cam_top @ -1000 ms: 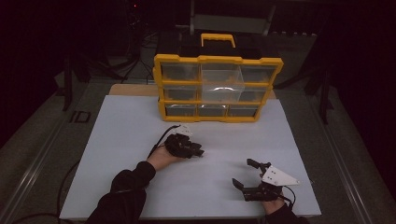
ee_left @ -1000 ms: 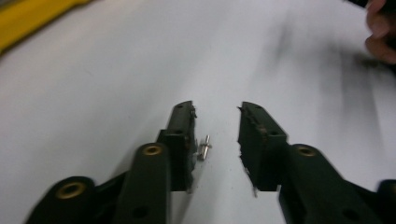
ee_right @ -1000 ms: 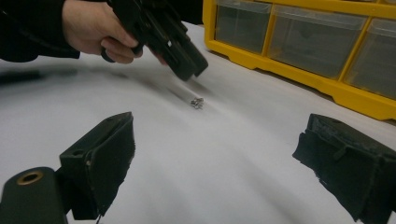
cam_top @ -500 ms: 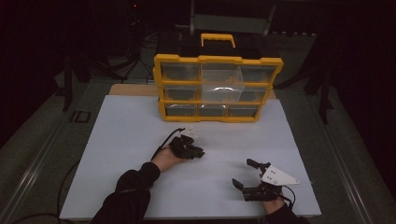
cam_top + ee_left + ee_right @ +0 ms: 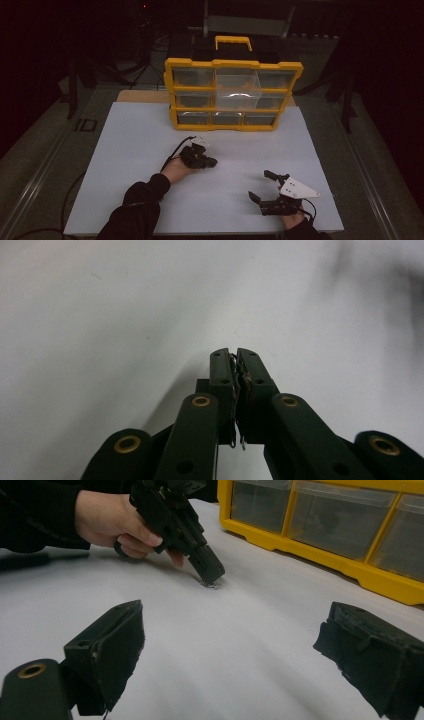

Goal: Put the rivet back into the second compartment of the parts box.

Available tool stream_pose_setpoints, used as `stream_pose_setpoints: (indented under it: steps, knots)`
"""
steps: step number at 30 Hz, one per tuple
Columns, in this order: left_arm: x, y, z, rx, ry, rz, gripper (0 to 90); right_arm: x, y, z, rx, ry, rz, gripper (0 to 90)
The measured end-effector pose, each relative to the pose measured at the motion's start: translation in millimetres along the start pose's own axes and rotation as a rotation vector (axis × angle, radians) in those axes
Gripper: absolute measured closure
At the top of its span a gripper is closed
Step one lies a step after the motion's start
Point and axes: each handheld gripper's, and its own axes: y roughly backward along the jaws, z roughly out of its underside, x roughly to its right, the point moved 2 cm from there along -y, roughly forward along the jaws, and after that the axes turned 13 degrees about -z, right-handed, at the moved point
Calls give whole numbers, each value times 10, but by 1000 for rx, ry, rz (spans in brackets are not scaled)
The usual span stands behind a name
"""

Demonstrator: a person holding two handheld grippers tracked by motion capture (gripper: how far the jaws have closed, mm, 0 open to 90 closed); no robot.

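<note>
My left gripper (image 5: 236, 352) has its jaws pressed together on a small wiry metal piece (image 5: 236, 374). In the left gripper view the thin bent strands run down the seam between the two pads and poke out below them. I can't tell what the piece is; it looks like a scrap of fine wire or a tiny spring. In the right gripper view the tip of that gripper points steeply down and a glint of the wire (image 5: 212, 585) shows right at the white worktop (image 5: 135, 150), touching it or just clear of it, so the piece sits near the middle of the sheet, in front of the yellow drawer organiser (image 5: 232, 95) and well apart from it. The person's left hand (image 5: 112, 520) is wrapped round the grip, low over the sheet.

My right gripper (image 5: 260, 185) rests near the front right of the worktop with its jaws spread wide and nothing between them.

I judge that I'm at the pick-up: the pinch is made and the lift hasn't really begun. The next move calls for a straight, slow rise with the squeeze held firm, since so thin a piece could slip out of the seam or snag on the sheet. Then comes a carry toward the organiser, whose clear drawers all look shut from here, so I expect the free right gripper will have to pull one open first
</note>
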Motion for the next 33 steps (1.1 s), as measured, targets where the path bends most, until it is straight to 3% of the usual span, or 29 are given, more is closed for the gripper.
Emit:
stream_pose_setpoints:
  steps: [7,14,33]
  knots:
    - [-13,57,-6,16,14,22,860,1,1,1,-1,0,2,97]
    - [-13,213,-46,23,-6,31,862,3,3,0,-1,1,3,96]
    - [-148,975,-301,53,-100,11,862,1,-1,-1,-1,2,5,97]
